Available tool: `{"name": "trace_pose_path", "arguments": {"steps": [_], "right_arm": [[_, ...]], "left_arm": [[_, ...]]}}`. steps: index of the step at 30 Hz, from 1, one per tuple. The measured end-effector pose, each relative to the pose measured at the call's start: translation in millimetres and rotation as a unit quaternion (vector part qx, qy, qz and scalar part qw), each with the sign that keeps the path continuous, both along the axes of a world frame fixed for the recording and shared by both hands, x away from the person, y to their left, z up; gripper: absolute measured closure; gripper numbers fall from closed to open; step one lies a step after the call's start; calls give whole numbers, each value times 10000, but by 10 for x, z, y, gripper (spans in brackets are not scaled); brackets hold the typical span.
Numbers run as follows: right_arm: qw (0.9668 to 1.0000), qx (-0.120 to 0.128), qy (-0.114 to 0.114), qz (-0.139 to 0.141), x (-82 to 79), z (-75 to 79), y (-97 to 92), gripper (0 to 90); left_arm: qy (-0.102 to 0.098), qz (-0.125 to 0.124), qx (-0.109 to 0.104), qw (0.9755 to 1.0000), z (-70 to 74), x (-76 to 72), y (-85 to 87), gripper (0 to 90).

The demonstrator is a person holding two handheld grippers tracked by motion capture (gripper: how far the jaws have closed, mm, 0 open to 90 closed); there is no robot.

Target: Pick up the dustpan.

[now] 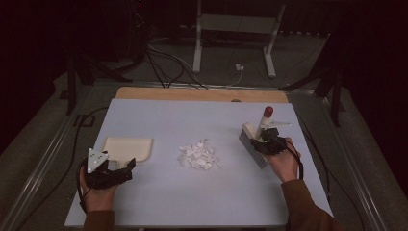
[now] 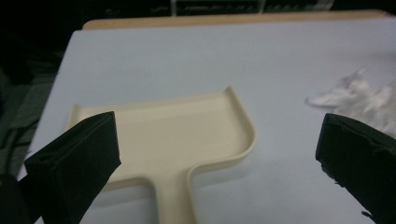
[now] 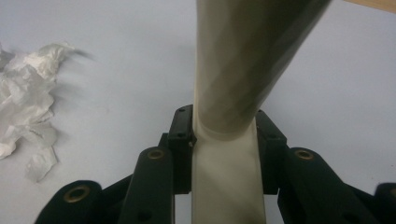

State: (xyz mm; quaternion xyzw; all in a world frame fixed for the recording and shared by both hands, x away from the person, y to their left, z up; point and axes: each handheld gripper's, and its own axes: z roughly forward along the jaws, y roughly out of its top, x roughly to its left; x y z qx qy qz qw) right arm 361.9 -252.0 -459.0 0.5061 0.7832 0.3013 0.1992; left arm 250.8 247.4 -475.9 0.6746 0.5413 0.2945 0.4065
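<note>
A cream dustpan lies flat at the table's left, handle toward me. My left gripper sits just behind that handle, jaws open wide on either side of the dustpan without touching it. A heap of torn white paper scraps rests mid-table, also at the right edge in the left gripper view and at the left in the right gripper view. My right gripper is shut on the cream handle of a hand brush, whose bristles rest on the table right of the scraps; its red-tipped handle end points up and away.
The pale blue table top has a wooden strip along its far edge. Beyond it stand a white frame and loose cables on the dark floor. Metal rails run along both sides of the table.
</note>
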Motion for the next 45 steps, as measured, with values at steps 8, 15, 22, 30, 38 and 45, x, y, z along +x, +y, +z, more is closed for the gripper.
{"name": "trace_pose_path", "arguments": {"steps": [8,15,22,30,38,45], "right_arm": [[10000,-36,7,25,-8,5,-23,665],[10000,-71,-3,49,-19,8,-36,665],[9999,-111,-12,31,-23,10,-43,664],[9999,-119,-21,26,-27,9,-51,664],[9999,-160,-44,30,-34,6,-48,664],[9999,-145,-53,15,-34,1,-54,664]], "left_arm": [[283,164,102,9994,-28,-2,29,6],[522,197,195,9983,-47,-7,34,8],[745,440,369,9956,-76,0,53,7],[1094,529,467,9915,-159,53,43,4],[1519,582,514,9853,-276,136,39,30],[1744,597,603,9810,-341,209,18,98]]}}
